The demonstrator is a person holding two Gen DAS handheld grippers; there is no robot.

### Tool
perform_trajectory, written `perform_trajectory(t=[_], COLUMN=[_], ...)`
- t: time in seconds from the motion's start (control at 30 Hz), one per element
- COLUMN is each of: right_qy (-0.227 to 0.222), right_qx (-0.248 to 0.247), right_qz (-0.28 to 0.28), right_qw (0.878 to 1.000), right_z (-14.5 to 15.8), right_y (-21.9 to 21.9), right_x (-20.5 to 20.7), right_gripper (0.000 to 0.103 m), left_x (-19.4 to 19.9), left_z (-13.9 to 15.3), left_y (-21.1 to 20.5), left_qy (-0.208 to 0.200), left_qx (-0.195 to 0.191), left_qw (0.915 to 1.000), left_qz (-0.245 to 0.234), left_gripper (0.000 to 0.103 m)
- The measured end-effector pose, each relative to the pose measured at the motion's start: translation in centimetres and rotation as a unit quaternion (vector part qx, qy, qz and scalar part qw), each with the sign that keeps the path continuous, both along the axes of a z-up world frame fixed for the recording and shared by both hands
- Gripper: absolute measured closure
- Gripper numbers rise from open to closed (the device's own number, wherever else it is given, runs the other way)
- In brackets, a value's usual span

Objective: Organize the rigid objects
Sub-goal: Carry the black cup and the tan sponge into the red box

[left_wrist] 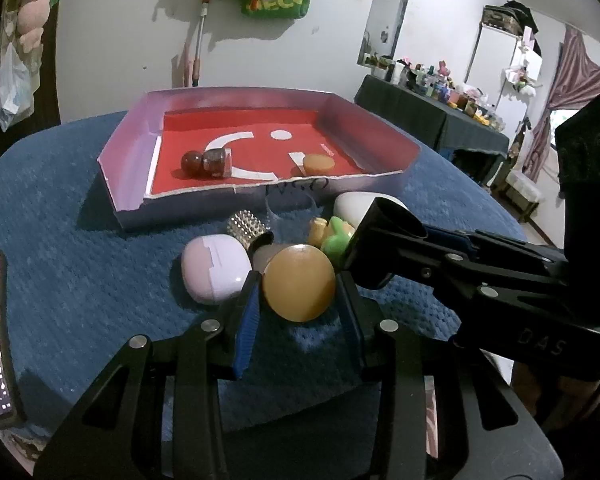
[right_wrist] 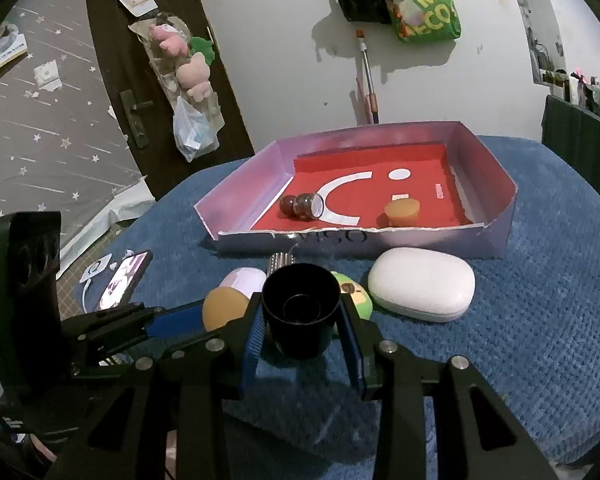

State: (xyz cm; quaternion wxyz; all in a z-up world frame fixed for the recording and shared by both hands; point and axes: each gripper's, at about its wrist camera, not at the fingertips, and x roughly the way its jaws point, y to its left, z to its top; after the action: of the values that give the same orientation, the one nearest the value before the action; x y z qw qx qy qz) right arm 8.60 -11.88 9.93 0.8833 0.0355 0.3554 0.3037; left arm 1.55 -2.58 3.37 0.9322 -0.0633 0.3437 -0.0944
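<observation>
Sat on a blue textured cloth [right_wrist: 540, 340]: a shallow lilac cardboard tray [right_wrist: 244, 204] with a red floor, well back from the cloth's near edge, its torn front wall lowest. Left plenty of open cloth to the right of the pile and in front of both grippers. Crowded just before the tray's front wall: a cluster of small rigid things, touching or nearly so.

Closed the left gripper [left_wrist: 298, 292] on a tan round disc-shaped cap [left_wrist: 299, 282], blue-padded fingers [left_wrist: 247, 320] pressed to either side. Held in the right gripper [right_wrist: 302, 318] a black cup-like cap [right_wrist: 301, 308], open mouth toward the lens, fingers narrow against its walls.

Showed only through the left wrist camera: a studded silver cylinder [left_wrist: 247, 227], a small tan figure [left_wrist: 318, 230] beside a green plastic toy [left_wrist: 338, 240], and a cluttered dark table [left_wrist: 428, 108] far right. Showed clearly only through the right wrist camera: the whole white oval case [right_wrist: 422, 284] (barely a sliver in the other), a dark door [right_wrist: 148, 92], and a phone [right_wrist: 124, 280] at the cloth's left edge.

Lay already inside the tray: a dark red ball [left_wrist: 192, 162] touching a small glass jar [left_wrist: 217, 163] on its side near the left wall, and another tan cap [left_wrist: 319, 163] toward the front right. Rested beside the left fingers: a lilac rounded case [left_wrist: 214, 274].
</observation>
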Motion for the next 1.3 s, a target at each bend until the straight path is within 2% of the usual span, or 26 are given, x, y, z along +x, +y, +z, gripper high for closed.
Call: perform_trajectory(t=[0.53, 0.97, 1.3], right_qy=[-0.012, -0.025, -0.008], right_qx=[-0.004, -0.008, -0.004], right_qz=[-0.006, -0.005, 0.005], right_qw=[1.0, 1.0, 1.0], right_z=[1.0, 1.9, 1.8], right_y=[-0.1, 0.1, 0.5], right_x=[1.9, 4.8, 8.5], right_gripper=[0.065, 0.065, 0.065], left_x=[1.9, 5.1, 9.0], left_z=[1.8, 2.8, 2.7], left_y=[1.5, 3.0, 4.3], left_qy=[-0.015, 0.006, 0.038], left_qx=[0.011, 0.0, 0.01], left_qw=[0.9997, 0.9998, 0.9984], left_qz=[0.015, 0.02, 0.039], left_gripper=[0.068, 0.068, 0.068])
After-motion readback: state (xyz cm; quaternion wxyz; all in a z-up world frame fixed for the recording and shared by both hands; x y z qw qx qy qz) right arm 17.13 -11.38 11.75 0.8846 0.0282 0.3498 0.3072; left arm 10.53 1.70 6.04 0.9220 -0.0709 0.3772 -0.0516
